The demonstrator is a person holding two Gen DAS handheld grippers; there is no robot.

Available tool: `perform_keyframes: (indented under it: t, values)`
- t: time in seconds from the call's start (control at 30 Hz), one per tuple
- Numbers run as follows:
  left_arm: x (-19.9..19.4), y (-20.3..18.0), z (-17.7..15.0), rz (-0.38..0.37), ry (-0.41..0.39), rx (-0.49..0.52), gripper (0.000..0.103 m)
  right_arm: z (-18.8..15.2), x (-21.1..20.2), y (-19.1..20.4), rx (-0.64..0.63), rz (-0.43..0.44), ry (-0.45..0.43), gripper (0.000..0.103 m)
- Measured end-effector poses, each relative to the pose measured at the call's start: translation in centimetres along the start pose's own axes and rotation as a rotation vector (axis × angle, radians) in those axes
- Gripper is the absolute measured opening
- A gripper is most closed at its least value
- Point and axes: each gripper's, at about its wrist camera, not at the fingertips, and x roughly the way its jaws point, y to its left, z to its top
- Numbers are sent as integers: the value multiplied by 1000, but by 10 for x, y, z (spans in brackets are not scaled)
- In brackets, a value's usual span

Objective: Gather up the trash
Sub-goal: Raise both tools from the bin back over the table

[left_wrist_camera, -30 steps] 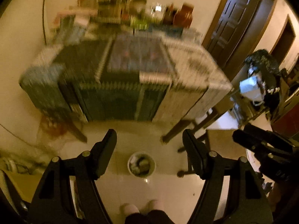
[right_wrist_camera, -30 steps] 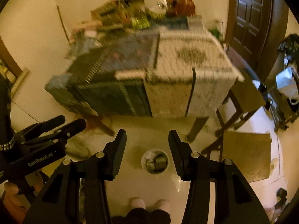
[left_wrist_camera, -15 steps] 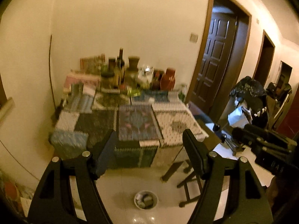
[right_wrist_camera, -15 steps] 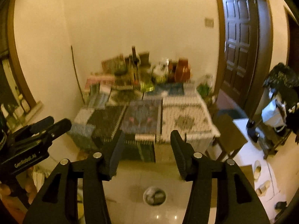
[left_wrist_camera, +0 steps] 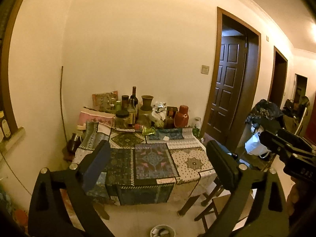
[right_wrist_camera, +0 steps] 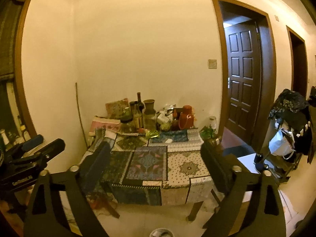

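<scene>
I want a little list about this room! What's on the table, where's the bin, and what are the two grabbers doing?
table: patchwork cloth table against the wall
back of table: bottles and jars, red jug
possible trash: green wrapper, small white scrap
bin: trash bin on the floor in front of the table
left gripper: open, empty
right gripper: open, empty

Table (left_wrist_camera: 193, 164) against the wall, bottles (left_wrist_camera: 134, 106) along its back edge, door (left_wrist_camera: 227, 90) to its right, bin (left_wrist_camera: 163, 231) on the floor before it.
</scene>
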Motion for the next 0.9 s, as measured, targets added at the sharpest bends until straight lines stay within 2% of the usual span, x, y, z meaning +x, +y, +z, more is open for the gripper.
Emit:
perform_keyframes:
  t: [0.13,0.33,0.67,0.9]
  values:
    - [23,-1,3,9,14,6,98,4,22,-6,-6,-37,5,97]
    - [66,-8,13,30,11,2,98,12,51,-25,-2,-24,12,97]
    - [171,-40,59,62,18,-25,98,59,128,-74,-24,33,34,97]
    - [236,-60,78,91,34,-66,98,80,179,-106,-53,60,48,97]
